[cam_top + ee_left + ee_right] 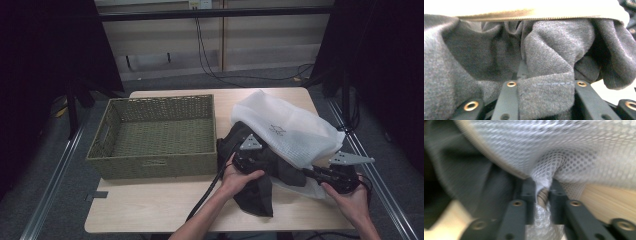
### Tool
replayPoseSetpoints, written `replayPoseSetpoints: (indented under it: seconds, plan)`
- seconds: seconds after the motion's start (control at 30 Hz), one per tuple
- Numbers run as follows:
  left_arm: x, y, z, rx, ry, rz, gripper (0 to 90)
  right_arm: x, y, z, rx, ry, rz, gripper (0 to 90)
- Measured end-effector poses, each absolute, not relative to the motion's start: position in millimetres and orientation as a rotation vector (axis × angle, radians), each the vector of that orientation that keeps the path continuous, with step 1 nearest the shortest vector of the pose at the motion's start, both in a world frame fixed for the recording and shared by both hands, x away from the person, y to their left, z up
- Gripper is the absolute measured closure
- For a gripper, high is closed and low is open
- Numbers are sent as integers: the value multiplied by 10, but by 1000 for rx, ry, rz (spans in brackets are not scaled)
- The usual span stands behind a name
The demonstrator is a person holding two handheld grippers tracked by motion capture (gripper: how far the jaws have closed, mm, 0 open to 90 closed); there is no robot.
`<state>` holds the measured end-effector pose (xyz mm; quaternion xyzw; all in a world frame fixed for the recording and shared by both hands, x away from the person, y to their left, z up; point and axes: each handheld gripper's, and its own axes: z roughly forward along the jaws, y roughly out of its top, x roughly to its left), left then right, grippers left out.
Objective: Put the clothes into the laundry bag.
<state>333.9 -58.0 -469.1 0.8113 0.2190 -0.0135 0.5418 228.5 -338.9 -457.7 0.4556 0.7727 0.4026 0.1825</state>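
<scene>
Left tongs (543, 86) clamp the dark garment (549, 55), right tongs (543, 191) the mesh bag (564, 152).

The left gripper (545, 86) rises from the bottom edge of the left gripper view, its two black jaws set apart with a thick fold of dark grey cloth (549, 57) packed between them. The fold fills the gap from one jaw to the other, and a line of stitching runs across it just above the jaws. More of the same cloth bunches up behind in deep creases and spreads to the left edge. Along the top lies a zipper (524, 17) with fine metal teeth, set in a pale band that is washed out by glare. At lower right, a bright patch of the counter (614, 93) shows under the cloth.
</scene>
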Motion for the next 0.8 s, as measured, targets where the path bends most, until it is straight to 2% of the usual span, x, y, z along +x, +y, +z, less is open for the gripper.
replayPoseSetpoints:
  seconds: [0.13, 0.3, 0.5, 0.63, 0.8]
  plan:
    - [3409, -477, -4525, 1836, 583, -31, 743, 2125, -3305, -4386, 1254, 2168, 1347, 813]
    - [3443, -542, -4396, 1858, 594, 43, 744, 2046, -3134, -4247, 1194, 2193, 1414, 810]
    - [3468, -824, -4686, 1938, 610, 61, 745, 2064, -3008, -4345, 1194, 2239, 1407, 808]
    - [3437, -1087, -4816, 2012, 617, 190, 745, 1971, -2925, -4348, 1164, 2253, 1425, 808]
    - [3440, -1028, -4839, 1981, 605, 110, 728, 1960, -2958, -4396, 1170, 2267, 1380, 794]
